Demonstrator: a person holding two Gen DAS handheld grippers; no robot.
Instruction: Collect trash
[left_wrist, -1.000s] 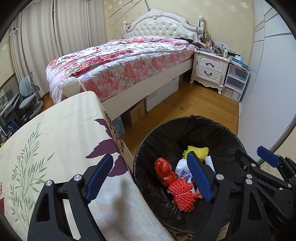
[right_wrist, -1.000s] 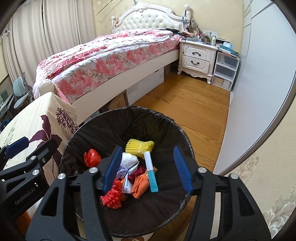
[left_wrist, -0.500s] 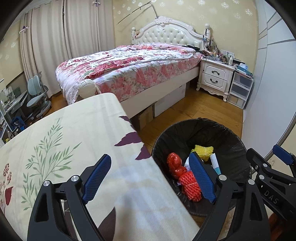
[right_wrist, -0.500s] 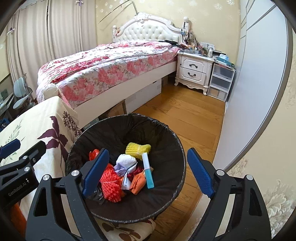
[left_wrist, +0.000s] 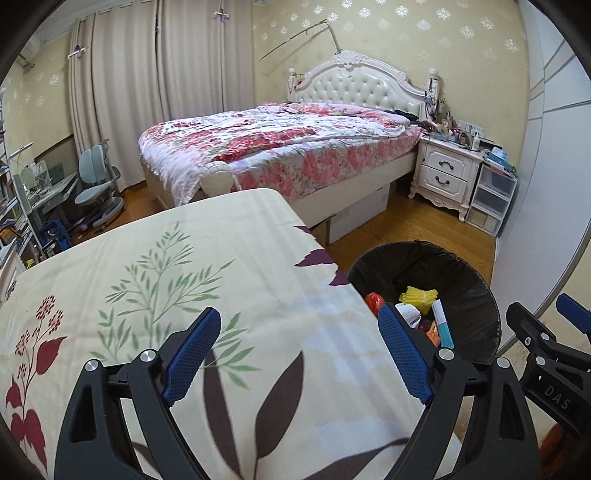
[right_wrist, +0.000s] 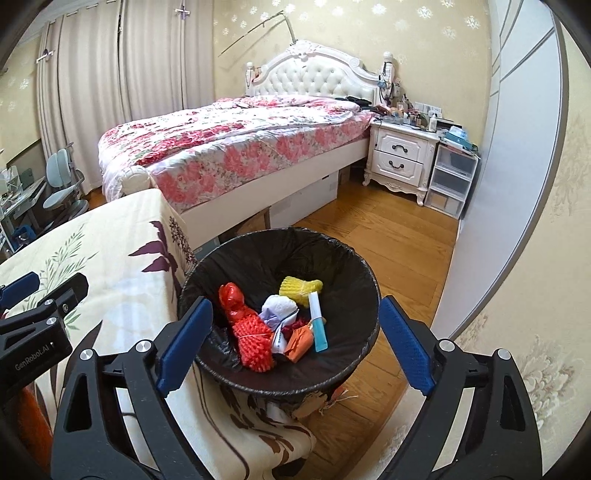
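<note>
Pointing forward and down, the left gripper (left_wrist: 299, 354) hangs over the floral tablecloth (left_wrist: 177, 280), jaws spread wide with only cloth showing between the blue pads; they have just been opening a bit further. Right gripper (right_wrist: 291, 345) also tilts down, over the trash bin (right_wrist: 343, 254), jaws spread wide after just opening, nothing pinched, the bin's contents visible between the fingers but below them. Each gripper shows at the edge of the other's view, side by side. Bin is round, lined with a black bag, and sits just beside the table's corner on the wood floor (right_wrist: 399, 240). Inside lie a red mesh net (right_wrist: 251, 339), a yellow foam net (right_wrist: 299, 288), a crumpled white paper wad (right_wrist: 279, 308), a small orange wrapper (right_wrist: 299, 341) and a white-and-teal tube (right_wrist: 317, 323), all bunched together at the bottom. Behind stand a bed (right_wrist: 229, 147) with a pink flowered quilt and a white nightstand (right_wrist: 400, 158).
</note>
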